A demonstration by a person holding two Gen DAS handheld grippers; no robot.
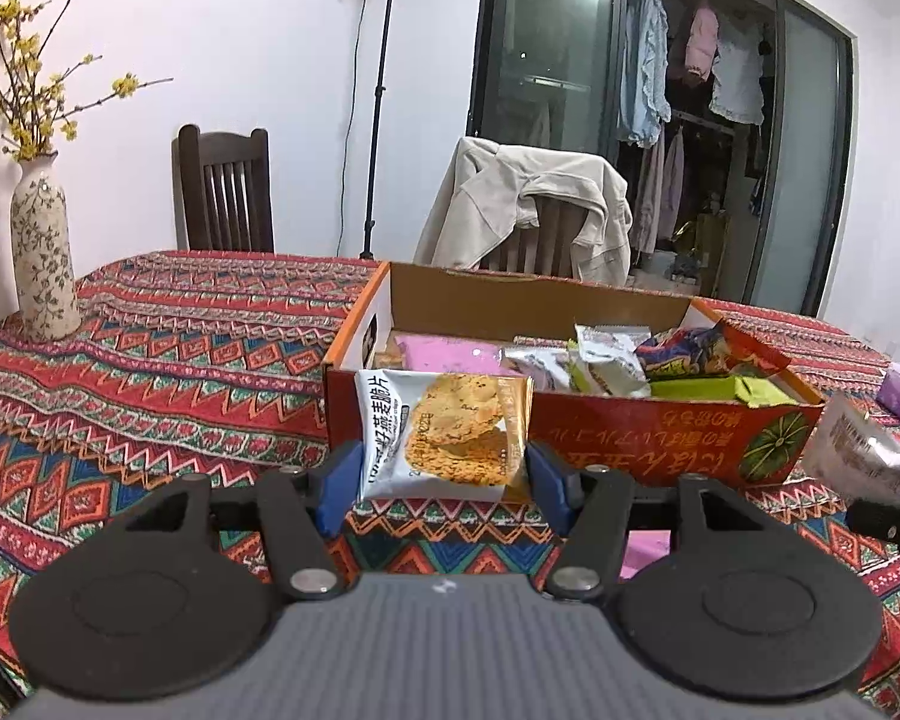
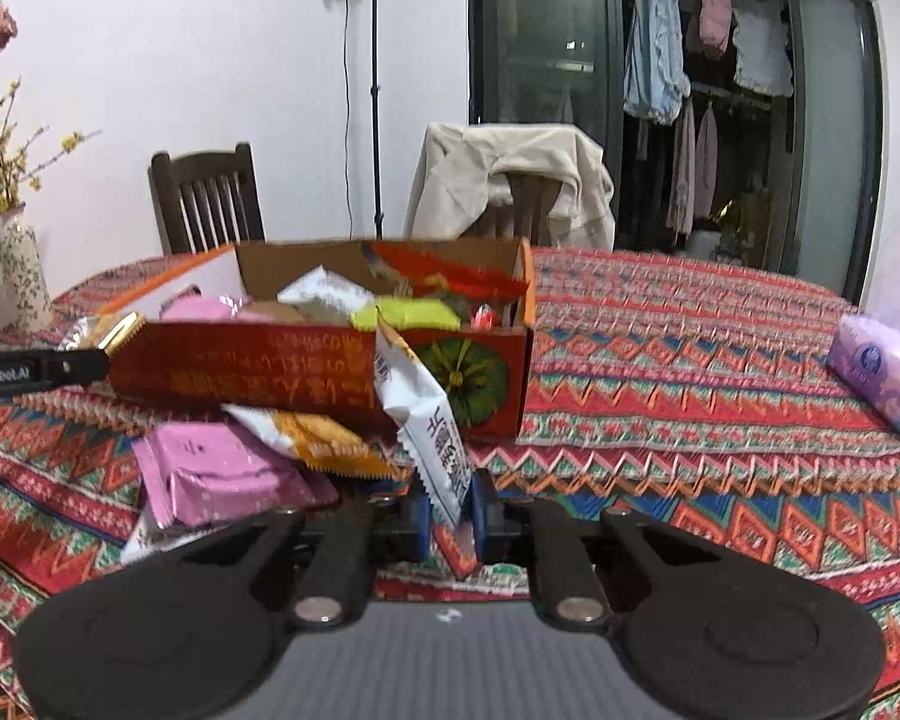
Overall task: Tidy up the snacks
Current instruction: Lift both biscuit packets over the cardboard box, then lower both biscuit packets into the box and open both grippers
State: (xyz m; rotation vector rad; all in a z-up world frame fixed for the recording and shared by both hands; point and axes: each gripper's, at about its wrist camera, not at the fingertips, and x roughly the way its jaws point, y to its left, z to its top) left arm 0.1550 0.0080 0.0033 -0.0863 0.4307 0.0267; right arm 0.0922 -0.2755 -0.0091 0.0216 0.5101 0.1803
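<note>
Two handheld grippers each hold a flat snack packet near a red cardboard box on a patterned table.

On the left, the left gripper has its jaws set about halfway, closed on the side edges of an oat crisp packet, held face-on just in front of the box, which already holds many packets. Further right, the right gripper has its jaws nearly together, pinching the lower end of a white packet that stands edge-on before the box's near wall. Loose pink and orange packets lie on the table to its left. These packets look light, thin and crinkly, with slippery film and brittle crisps inside, so a gentle hold on the sealed, crimped edge probably suits better than squeezing the middle.
</note>
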